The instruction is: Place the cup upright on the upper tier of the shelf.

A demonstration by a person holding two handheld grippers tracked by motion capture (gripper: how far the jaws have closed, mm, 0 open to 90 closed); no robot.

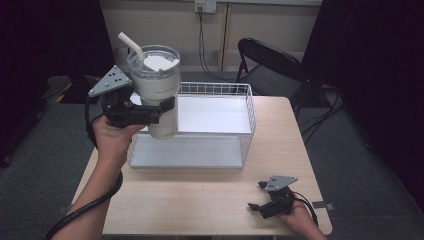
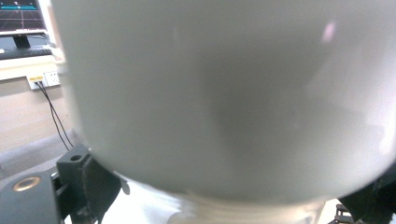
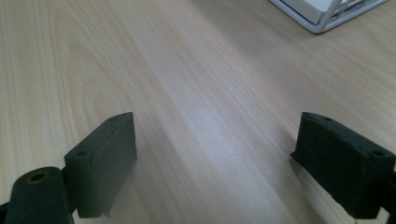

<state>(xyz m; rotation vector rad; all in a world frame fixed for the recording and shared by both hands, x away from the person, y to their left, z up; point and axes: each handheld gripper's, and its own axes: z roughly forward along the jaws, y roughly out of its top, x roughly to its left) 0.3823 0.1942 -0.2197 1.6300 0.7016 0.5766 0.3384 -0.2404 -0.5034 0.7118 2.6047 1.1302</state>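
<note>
White and tall, the tumbler (image 1: pixel 159 95) hangs upright above the wire basket's (image 1: pixel 248 120) near-left corner, clamped around its body by the left gripper (image 1: pixel 150 111), probably so lid and straw (image 1: pixel 132 46) stay level. Near the table's (image 1: pixel 200 195) front edge, the right gripper (image 1: pixel 257 197) rests wide open and empty, well clear; the basket's rim sits just beneath the cup.
</note>
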